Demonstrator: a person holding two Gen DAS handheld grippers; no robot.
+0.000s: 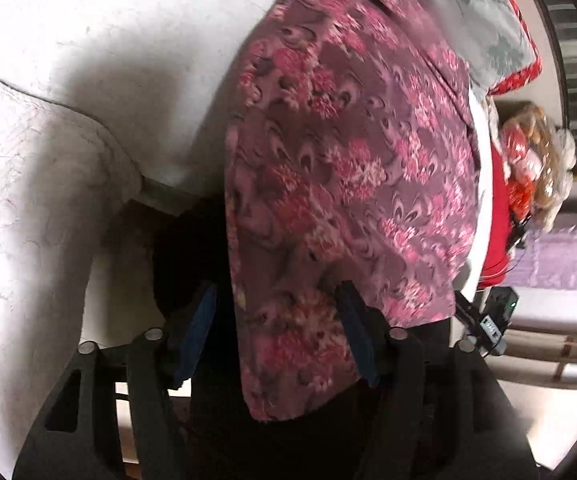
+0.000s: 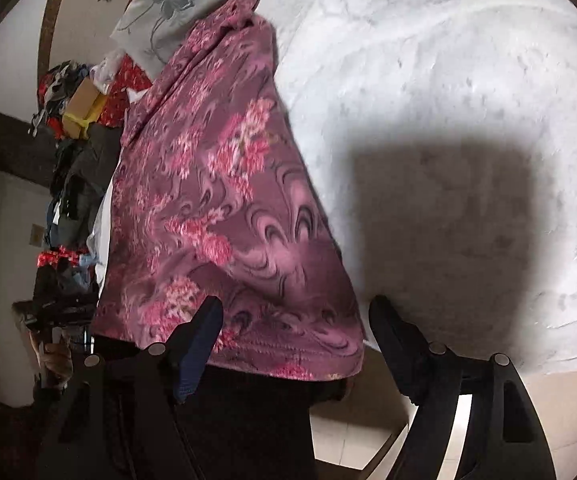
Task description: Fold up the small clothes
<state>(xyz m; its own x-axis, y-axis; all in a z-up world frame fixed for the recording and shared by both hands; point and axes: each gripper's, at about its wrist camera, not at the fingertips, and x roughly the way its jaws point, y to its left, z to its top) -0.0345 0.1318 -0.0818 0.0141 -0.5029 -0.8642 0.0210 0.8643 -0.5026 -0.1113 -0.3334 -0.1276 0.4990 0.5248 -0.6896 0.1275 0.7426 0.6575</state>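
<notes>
Purple floral garment (image 1: 348, 168) lies spread on the white bedcover (image 1: 88, 80), its near hem hanging over the bed edge. My left gripper (image 1: 278, 336) straddles one hem corner, pads released. Right gripper (image 2: 294, 344) gapes at the other hem end (image 2: 288, 356), gripping nothing.

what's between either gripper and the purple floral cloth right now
Nothing visible. The purple pink-flowered cloth lies on the white textured bed cover, and its near hem already sits between the open jaws of the left gripper and of the right gripper, pads not pressing.
</notes>
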